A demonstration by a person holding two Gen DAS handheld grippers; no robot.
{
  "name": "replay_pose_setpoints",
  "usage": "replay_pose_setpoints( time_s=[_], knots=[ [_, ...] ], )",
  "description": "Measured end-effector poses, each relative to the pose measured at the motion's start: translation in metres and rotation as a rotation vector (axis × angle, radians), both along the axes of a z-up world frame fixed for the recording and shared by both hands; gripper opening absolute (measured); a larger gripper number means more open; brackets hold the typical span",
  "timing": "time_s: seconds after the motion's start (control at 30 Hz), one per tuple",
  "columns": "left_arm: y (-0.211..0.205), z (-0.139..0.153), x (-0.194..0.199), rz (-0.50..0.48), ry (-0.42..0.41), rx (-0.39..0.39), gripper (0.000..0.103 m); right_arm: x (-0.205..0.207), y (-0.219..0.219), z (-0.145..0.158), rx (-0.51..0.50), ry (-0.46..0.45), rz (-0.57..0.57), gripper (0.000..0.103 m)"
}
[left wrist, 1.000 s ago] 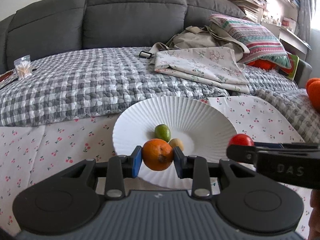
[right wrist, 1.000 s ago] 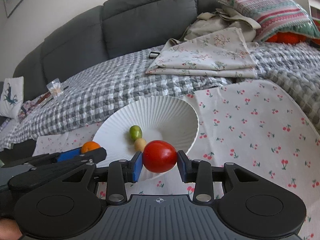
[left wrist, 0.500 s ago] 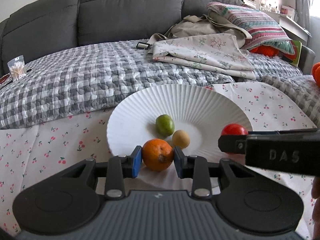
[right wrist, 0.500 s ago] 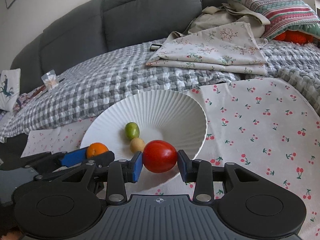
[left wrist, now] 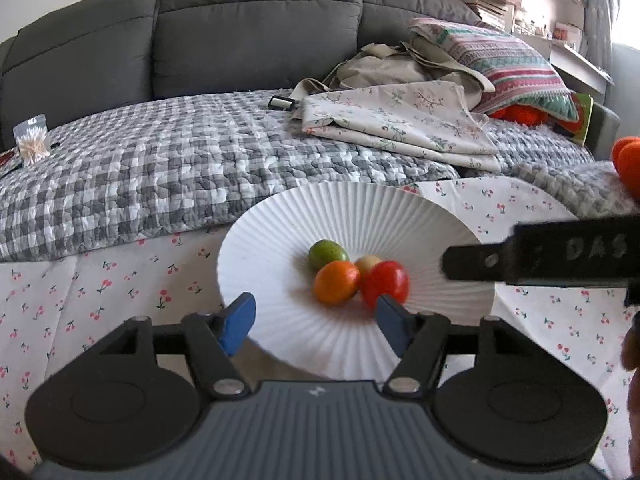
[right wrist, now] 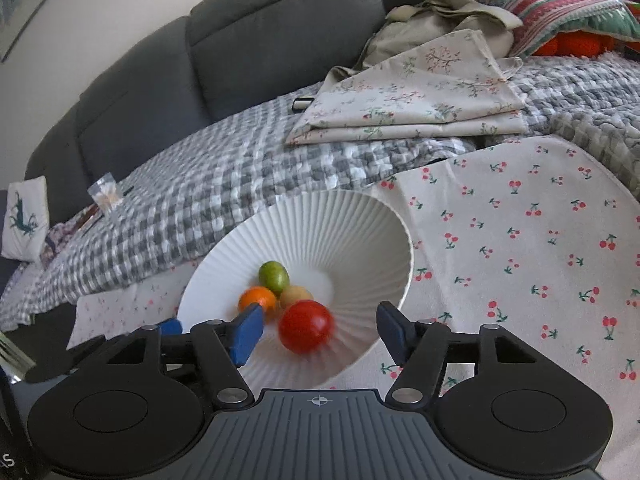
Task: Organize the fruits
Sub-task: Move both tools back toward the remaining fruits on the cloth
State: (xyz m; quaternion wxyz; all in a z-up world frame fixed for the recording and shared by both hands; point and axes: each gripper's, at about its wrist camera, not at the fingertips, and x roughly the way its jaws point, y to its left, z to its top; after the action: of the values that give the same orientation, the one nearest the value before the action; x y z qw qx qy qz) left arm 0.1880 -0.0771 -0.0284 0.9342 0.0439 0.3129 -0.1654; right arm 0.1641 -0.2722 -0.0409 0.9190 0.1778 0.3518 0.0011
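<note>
A white ribbed bowl (left wrist: 280, 240) (right wrist: 360, 216) sits on the cherry-print cloth. Inside it lie an orange (left wrist: 335, 282) (right wrist: 257, 298), a red tomato (left wrist: 386, 285) (right wrist: 306, 326), a green lime (left wrist: 327, 253) (right wrist: 273, 275) and a small tan fruit (left wrist: 369, 262) (right wrist: 295, 296), all close together. My left gripper (left wrist: 316, 324) is open and empty at the bowl's near rim. My right gripper (right wrist: 320, 332) is open over the near rim, the tomato between its fingers but loose and blurred.
A grey checked quilt (left wrist: 160, 168) covers the sofa seat behind the bowl. Folded floral cloth (left wrist: 400, 124), a beige bag and a striped pillow (left wrist: 504, 64) lie at the back right. A small packet (left wrist: 32, 140) sits at the far left. The right gripper's body (left wrist: 560, 252) crosses the left wrist view.
Both grippers opened. The orange and the tomato left the fingers and now lie in the bowl beside the lime and the tan fruit.
</note>
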Motion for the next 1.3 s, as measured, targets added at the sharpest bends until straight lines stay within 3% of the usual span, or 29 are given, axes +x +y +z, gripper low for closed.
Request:
replay_pose_setpoints(
  time_s=[0.23,0.33,0.47,0.77,1.3],
  knots=[
    [0.016,0.016,-0.005,0.038,0.027,-0.06,0.067,-0.014,-0.015,0.022,0.056,-0.031,-0.045,0.064],
    [0.019,0.024,-0.012,0.068,0.047,-0.03,0.075,-0.022,-0.009,0.034,0.001,-0.053,-0.029,0.079],
    [0.026,0.034,-0.025,0.083,0.076,-0.021,0.083,-0.031,-0.002,0.041,-0.052,-0.035,0.011,0.083],
    [0.054,0.051,-0.055,0.146,0.12,-0.077,0.098,-0.071,0.01,0.058,-0.051,-0.066,0.05,0.103],
    [0.089,0.051,-0.098,0.218,0.16,-0.107,0.101,-0.126,0.023,0.068,-0.103,-0.145,0.061,0.103]
  ],
)
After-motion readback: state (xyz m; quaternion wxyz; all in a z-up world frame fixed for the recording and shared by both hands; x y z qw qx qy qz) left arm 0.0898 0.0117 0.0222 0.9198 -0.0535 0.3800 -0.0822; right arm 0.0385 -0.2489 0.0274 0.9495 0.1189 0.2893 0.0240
